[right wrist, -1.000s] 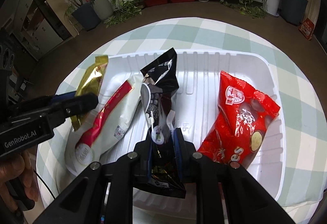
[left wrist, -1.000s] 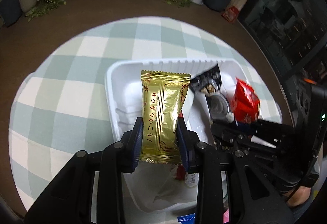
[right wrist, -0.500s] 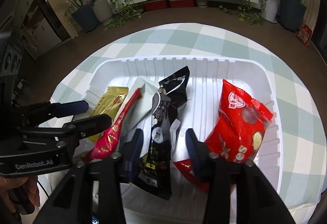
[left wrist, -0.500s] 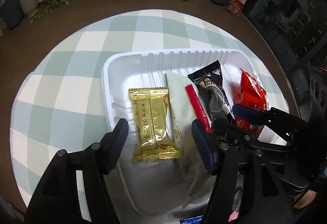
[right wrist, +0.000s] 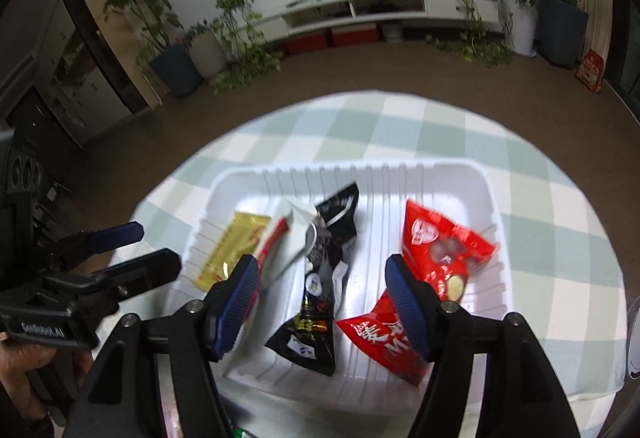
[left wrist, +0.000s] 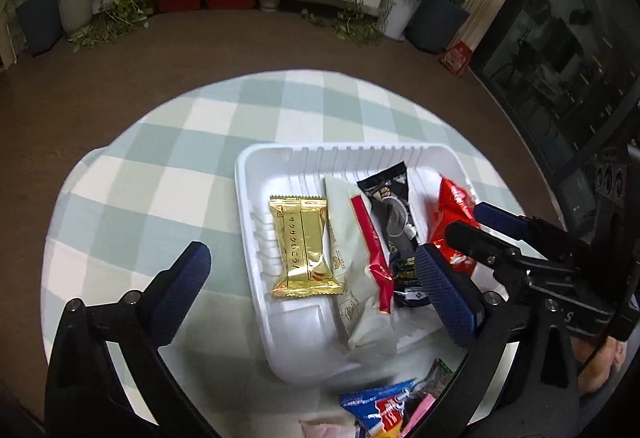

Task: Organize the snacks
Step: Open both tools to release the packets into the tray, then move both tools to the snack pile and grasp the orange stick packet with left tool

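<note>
A white tray (left wrist: pixel 256 238) (right wrist: pixel 452 178) on the checked table holds four snacks side by side: a gold packet (left wrist: pixel 302 246) (right wrist: pixel 232 246), a white and red packet (left wrist: pixel 356 258) (right wrist: pixel 280 238), a black packet (left wrist: pixel 394 210) (right wrist: pixel 324 278) and a red bag (left wrist: pixel 450 214) (right wrist: pixel 440 250). My left gripper (left wrist: pixel 316 274) is open and empty, above the tray's near left side. My right gripper (right wrist: pixel 320 294) is open and empty, above the black packet. Each gripper shows in the other's view: the right gripper (left wrist: pixel 476 222) and the left gripper (right wrist: pixel 140 246).
More snack packets, blue (left wrist: pixel 380 408) and pink (left wrist: pixel 420 408), lie on the table at its near edge, below the tray. The round table (left wrist: pixel 160 166) has a checked cloth. Brown floor, plants and a white low cabinet lie beyond.
A second ago the left gripper was shut on the gold packet and the right on the black packet. Both opened, left the packets in the tray, and pulled back and up.
</note>
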`<state>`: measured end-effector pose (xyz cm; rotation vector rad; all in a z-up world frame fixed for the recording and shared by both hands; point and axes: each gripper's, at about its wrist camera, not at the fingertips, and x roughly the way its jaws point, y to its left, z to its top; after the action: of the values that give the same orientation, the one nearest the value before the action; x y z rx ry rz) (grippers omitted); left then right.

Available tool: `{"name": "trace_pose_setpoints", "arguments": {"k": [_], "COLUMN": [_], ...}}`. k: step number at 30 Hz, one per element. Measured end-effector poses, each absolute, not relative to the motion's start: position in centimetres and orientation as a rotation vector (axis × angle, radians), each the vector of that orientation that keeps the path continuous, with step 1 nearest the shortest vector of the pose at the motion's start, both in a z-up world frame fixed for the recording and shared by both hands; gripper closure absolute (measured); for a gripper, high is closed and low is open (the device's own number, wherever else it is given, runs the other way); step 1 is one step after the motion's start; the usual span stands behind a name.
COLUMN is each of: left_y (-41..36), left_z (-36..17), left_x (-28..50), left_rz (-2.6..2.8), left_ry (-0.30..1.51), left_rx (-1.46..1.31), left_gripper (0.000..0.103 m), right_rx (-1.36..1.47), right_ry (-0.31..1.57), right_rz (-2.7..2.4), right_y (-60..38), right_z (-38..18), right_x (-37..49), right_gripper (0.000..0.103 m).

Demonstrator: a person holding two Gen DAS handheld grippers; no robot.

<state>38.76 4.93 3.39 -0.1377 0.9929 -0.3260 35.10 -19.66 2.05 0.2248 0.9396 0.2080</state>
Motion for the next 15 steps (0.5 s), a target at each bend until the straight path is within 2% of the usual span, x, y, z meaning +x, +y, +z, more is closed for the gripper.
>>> {"name": "trace_pose_setpoints", "arguments": {"k": [5,9,15], "left_y": [6.9,7.5,7.9], "left_z": [6.7,9.2,7.6], "left_x": [34.9,28.4,17.6], "left_rz": [-0.341,-0.305,-0.341], "left_ry": [0.942,0.884,0.87], "left_rx": [-0.179,-0.13,-0.208], "left_gripper": [0.0,0.0,0.001], "right_rx": [0.259,0.269,0.186], "right_ry": [0.883,0.863,0.848], "right_rz": [0.213,0.217,0.26], "right_y": [-21.2,-22.0,-20.7], "right_z": [4.5,5.7,6.3], "right_x": [33.3,31.8,27.5], "right_gripper": [0.032,0.031,0.031]}}
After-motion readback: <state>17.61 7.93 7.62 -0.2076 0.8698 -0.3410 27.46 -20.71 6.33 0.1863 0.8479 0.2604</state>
